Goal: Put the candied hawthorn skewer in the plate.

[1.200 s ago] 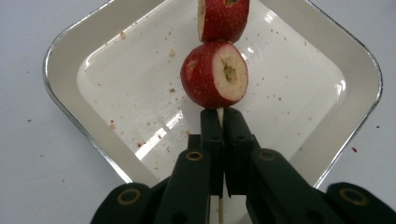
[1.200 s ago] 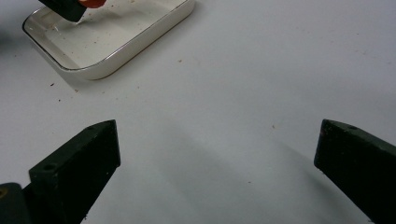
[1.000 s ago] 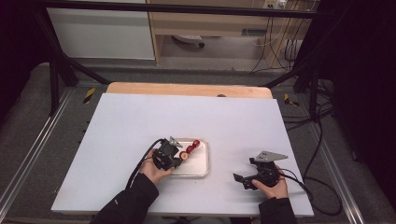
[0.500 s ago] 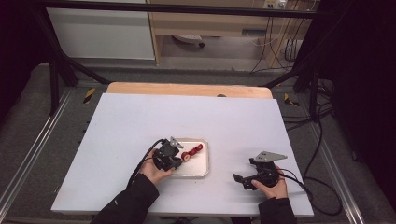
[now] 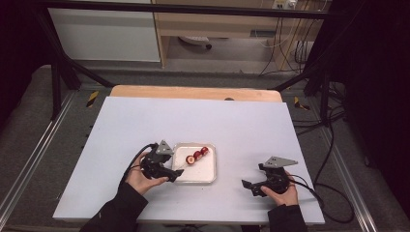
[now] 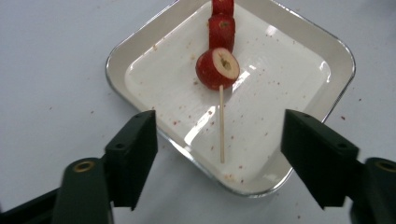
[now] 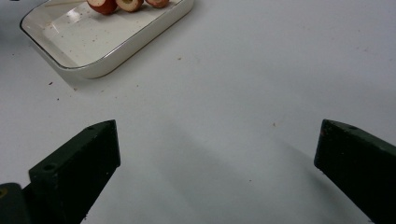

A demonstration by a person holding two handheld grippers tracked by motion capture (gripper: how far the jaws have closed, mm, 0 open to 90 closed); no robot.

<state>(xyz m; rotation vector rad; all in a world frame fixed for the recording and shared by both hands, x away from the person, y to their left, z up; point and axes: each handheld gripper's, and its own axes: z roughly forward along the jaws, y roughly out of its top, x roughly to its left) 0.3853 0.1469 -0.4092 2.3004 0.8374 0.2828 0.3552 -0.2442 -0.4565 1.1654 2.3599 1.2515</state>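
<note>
One skewer, ahead of left tool

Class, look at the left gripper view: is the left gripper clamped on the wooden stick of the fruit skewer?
No. The left gripper stands open, and the skewer lies free in the white tray, touching neither jaw.

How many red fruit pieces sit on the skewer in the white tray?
3, in a row along the skewer inside the tray: the nearest piece at the bare stick's top, the second behind it, the third farthest, cropped in the left gripper view.
</note>
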